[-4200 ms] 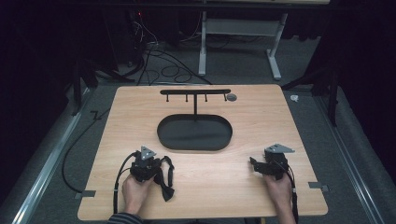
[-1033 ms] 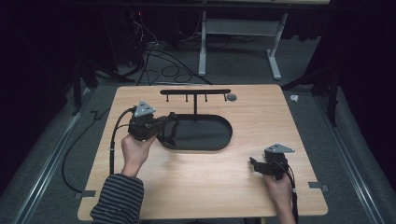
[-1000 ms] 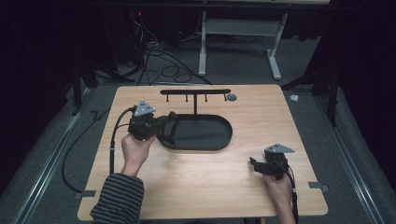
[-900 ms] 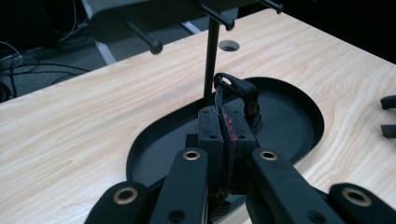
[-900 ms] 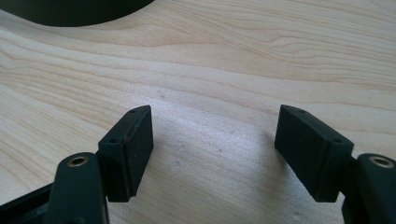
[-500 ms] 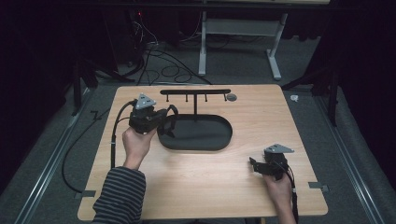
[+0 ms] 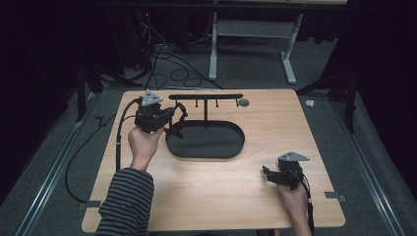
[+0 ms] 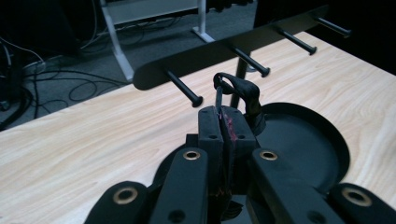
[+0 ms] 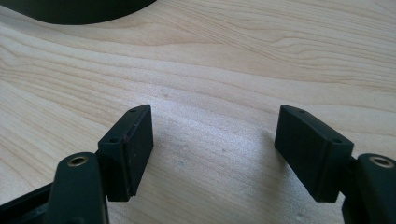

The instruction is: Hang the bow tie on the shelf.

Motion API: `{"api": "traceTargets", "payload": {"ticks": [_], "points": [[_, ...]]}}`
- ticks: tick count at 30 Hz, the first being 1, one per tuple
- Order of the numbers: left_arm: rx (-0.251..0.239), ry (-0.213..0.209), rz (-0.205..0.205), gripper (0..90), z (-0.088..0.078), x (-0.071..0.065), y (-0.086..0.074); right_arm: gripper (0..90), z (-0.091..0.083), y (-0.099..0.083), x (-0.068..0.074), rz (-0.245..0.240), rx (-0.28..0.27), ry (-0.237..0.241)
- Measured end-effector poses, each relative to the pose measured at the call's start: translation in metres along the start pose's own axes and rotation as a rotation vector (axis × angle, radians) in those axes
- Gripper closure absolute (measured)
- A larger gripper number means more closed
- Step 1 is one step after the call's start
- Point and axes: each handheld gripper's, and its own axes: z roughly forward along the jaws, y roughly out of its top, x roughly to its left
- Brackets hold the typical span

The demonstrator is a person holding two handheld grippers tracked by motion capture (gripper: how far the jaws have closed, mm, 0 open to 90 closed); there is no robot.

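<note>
We see the left gripper point(image 8: 223, 122) with its jaws pressed together on a black strap point(image 8: 238, 91), held just in front of the rack's point(image 7: 205, 97) leftmost peg point(image 8: 183, 87). The right gripper point(image 9: 212, 154) rests low over the table point(image 7: 221, 191), jaws spread wide, holding nothing. Since half a second ago the left gripper has moved closer to the rack.

We see a light wooden table point(image 7: 295, 123) standing on grey carpet. Near its far edge lies a small round grey piece point(image 7: 244, 102), perhaps a cap; it is too small for us to tell. Beyond the table we see a white frame point(image 7: 214, 49) with dark cables point(image 7: 172, 64) beside it. A grey tape tab point(image 7: 335, 198) sits at the table's near right edge.
</note>
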Motion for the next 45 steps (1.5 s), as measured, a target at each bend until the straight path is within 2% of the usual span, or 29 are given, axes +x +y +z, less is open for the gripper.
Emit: {"api": "traceTargets", "payload": {"ticks": [3, 7, 14, 23, 36, 45], "points": [[-0.009, 0.013, -0.009, 87.5, 0.003, 0.001, 0.003, 29.3, 0.000, 0.000, 0.000, 0.000, 0.000, 0.000], [0.004, 0.037, -0.007, 87.5, 0.008, 0.004, 0.005, 29.3, 0.000, 0.000, 0.000, 0.000, 0.000, 0.001], [0.015, 0.062, -0.039, 87.3, 0.016, 0.012, 0.004, 29.3, 0.000, 0.000, 0.000, -0.001, 0.000, 0.002], [0.037, 0.117, -0.008, 86.5, 0.024, 0.011, 0.002, 29.2, 0.000, 0.000, 0.000, -0.002, 0.000, 0.003], [0.044, 0.092, -0.032, 82.3, 0.023, 0.013, -0.007, 29.2, 0.000, 0.000, 0.000, -0.002, 0.000, 0.003], [0.039, 0.057, -0.035, 73.0, 0.014, 0.013, -0.013, 29.3, 0.000, 0.000, 0.000, -0.004, -0.001, 0.003]]}}
